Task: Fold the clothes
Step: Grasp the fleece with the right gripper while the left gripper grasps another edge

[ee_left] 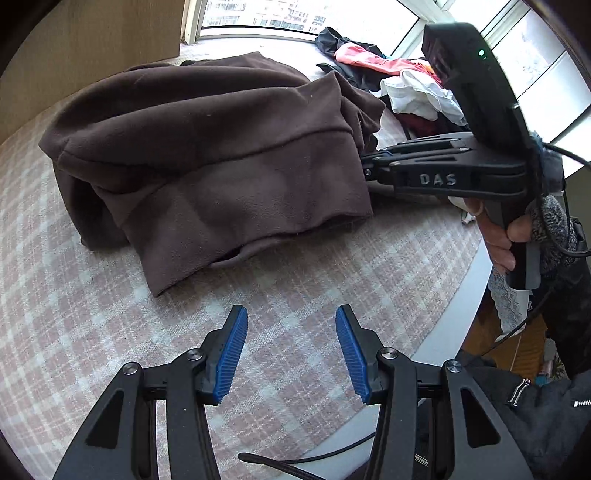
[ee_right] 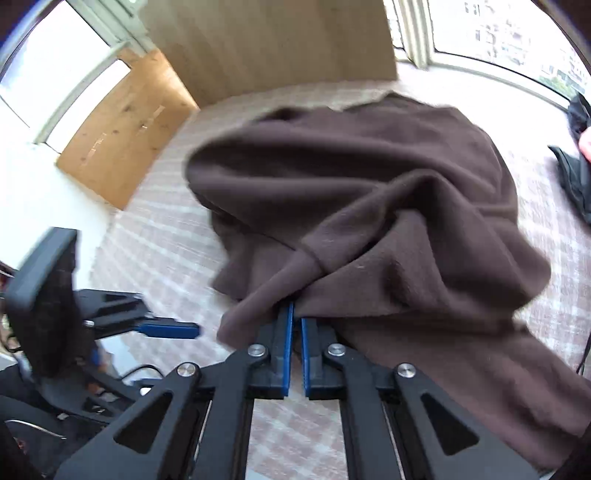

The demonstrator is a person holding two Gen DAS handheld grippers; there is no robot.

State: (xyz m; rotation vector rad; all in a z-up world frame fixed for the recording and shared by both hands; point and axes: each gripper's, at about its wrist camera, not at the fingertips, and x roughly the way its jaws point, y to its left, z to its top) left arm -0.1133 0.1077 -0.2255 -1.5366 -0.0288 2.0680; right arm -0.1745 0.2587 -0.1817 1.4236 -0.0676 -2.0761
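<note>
Garment: a dark brown fleece garment (ee_left: 207, 147), soft and thick, lies bunched in a loose heap on the pink-and-white checked cloth (ee_left: 110, 314) that covers the surface below; whether that surface is a table or a bed I cannot tell.
Garment edge: a wide hemmed band runs across the side of the brown garment that faces the left wrist camera, with a dark opening under it.
Right tongs: the black right tongs with blue ribbed pads (ee_right: 296, 321) are closed tight on a fold at the near edge of the brown garment, and the cloth bulges out just beyond the pads.
Right tongs from the other side: in the left wrist view the right tongs reach in from the right of the brown garment, their tips hidden under its edge, and a hand (ee_left: 498, 236) in a grey knitted sleeve grips the handle.
Left tongs: the black left tongs with blue ribbed pads (ee_left: 291, 350) stand about half open and hold nothing; they hang over the checked cloth, near the brown garment's hem but clear of it.
Other clothes: a mixed pile of clothes (ee_left: 391, 77), red, white and black, lies beyond the brown garment, close to the bright window (ee_left: 258, 14).
Panel: a light wooden panel (ee_right: 266, 44) stands behind the brown garment.
</note>
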